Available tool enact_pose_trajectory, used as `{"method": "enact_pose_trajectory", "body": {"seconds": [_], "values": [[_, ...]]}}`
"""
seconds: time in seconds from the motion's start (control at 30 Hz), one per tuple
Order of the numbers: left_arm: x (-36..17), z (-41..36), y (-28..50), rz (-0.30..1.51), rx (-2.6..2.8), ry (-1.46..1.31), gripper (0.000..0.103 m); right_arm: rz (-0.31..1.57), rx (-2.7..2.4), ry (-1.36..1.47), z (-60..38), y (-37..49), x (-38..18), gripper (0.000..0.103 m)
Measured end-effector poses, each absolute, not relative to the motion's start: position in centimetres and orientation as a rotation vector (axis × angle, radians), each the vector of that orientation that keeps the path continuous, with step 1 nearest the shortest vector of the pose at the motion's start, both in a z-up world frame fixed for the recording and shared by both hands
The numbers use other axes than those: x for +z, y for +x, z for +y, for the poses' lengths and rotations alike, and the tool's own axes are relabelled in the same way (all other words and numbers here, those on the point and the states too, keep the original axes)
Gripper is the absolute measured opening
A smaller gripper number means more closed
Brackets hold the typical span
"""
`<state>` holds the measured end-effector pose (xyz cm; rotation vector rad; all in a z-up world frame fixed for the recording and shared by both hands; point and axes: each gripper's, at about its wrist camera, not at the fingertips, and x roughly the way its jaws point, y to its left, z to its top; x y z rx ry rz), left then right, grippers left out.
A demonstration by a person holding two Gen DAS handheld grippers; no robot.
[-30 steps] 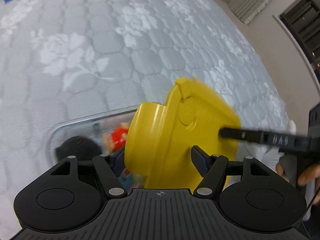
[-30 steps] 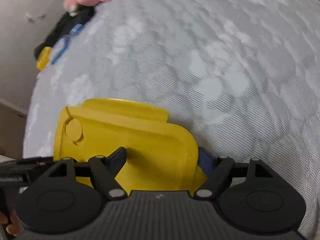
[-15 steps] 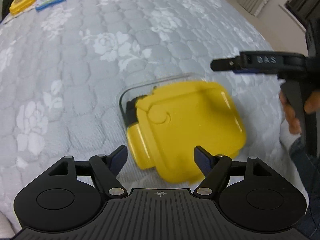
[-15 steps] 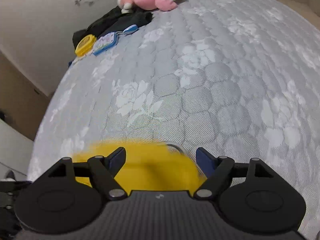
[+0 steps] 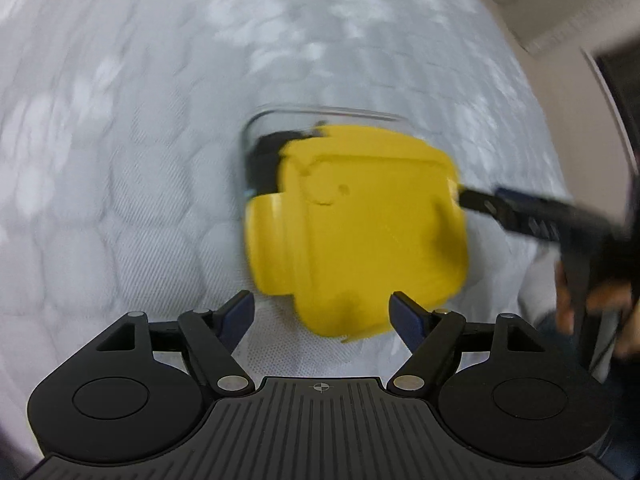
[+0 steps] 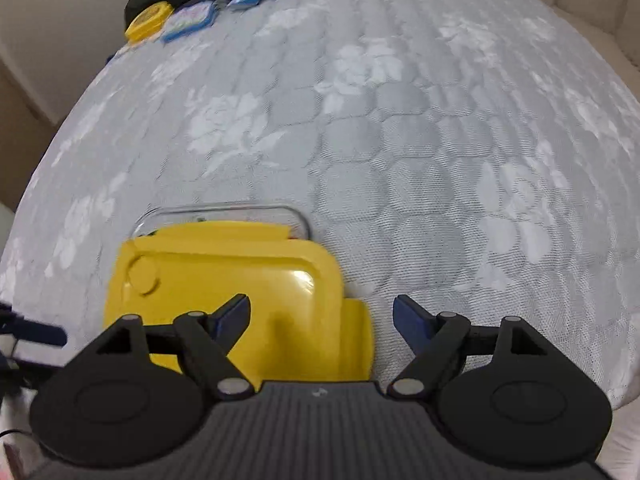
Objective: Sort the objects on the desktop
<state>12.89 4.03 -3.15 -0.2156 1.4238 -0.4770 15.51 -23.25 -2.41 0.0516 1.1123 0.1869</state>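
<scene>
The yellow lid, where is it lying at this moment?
The yellow lid lies askew over the clear container on the grey quilted bed, in front of the open left gripper; the right wrist view shows it at lower left.

Your left gripper (image 5: pixel 322 314) is showing a matte black ribbed body, a small crosshair mark at its top edge, two round black discs at the sides, silver pivot screws on the linkages and dark blue fingertips (image 5: pixel 240 312). Your right gripper (image 6: pixel 322 318) is wearing the same black ribbed housing, silver screws and blue pads (image 6: pixel 412 320).
</scene>
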Motion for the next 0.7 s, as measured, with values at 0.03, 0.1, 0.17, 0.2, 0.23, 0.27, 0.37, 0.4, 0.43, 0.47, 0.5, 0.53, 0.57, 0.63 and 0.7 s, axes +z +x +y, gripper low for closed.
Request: {"method": "enact_pose_trajectory", "body": {"seconds": [0.03, 0.1, 0.17, 0.2, 0.23, 0.27, 0.37, 0.4, 0.43, 0.47, 0.5, 0.53, 0.57, 0.63, 0.7], "values": [[-3.8, 4.3, 13.4, 1.44, -0.451, -0.24, 0.08, 1.112, 0.19, 0.035, -23.4, 15.5, -2.7, 0.079], [-4.8, 4.6, 14.1, 1.463, -0.409, -0.283, 0.079, 1.119, 0.214, 0.031, -24.1, 15.7, -3.2, 0.079], [-5.7, 4.7, 14.6, 1.479, -0.394, -0.336, 0.078, 1.151, 0.245, 0.077, -24.7, 16.2, -4.0, 0.079], [-6.0, 4.6, 14.8, 1.48, -0.395, -0.356, 0.077, 1.175, 0.248, 0.129, -25.3, 16.5, -4.8, 0.079], [-6.1, 4.4, 15.1, 1.478, -0.401, -0.368, 0.074, 1.202, 0.245, 0.184, -25.8, 16.7, -5.5, 0.079], [-6.2, 4.0, 15.4, 1.471, -0.409, -0.367, 0.072, 1.227, 0.238, 0.249, -26.3, 16.7, -6.2, 0.078], [-5.8, 2.6, 16.2, 1.426, -0.41, -0.299, 0.073, 1.262, 0.221, 0.401, -27.5, 16.7, -7.4, 0.074], [-5.5, 2.2, 16.4, 1.412, -0.406, -0.271, 0.073, 1.265, 0.224, 0.427, -27.6, 16.7, -7.5, 0.064], [-5.2, 1.9, 16.6, 1.396, -0.395, -0.249, 0.068, 1.248, 0.232, 0.398, -27.3, 16.6, -7.0, 0.064], [-5.0, 1.8, 16.7, 1.382, -0.388, -0.242, 0.061, 1.229, 0.24, 0.362, -27.0, 16.5, -6.5, 0.062], [-4.7, 1.8, 16.8, 1.373, -0.385, -0.249, 0.061, 1.209, 0.248, 0.326, -26.6, 16.4, -6.0, 0.059], [-4.2, 1.9, 16.9, 1.362, -0.395, -0.269, 0.056, 1.178, 0.258, 0.305, -26.3, 16.3, -5.3, 0.058], [-3.7, 1.9, 17.0, 1.351, -0.422, -0.296, 0.045, 1.15, 0.266, 0.299, -26.2, 16.3, -4.6, 0.054], [-2.8, 1.9, 17.3, 1.339, -0.487, -0.354, 0.036, 1.102, 0.303, 0.321, -26.0, 16.8, -3.3, 0.042], [-1.9, 1.4, 17.3, 1.308, -0.5, -0.342, 0.04, 1.097, 0.36, 0.353, -25.5, 17.7, -2.8, 0.04]]}}
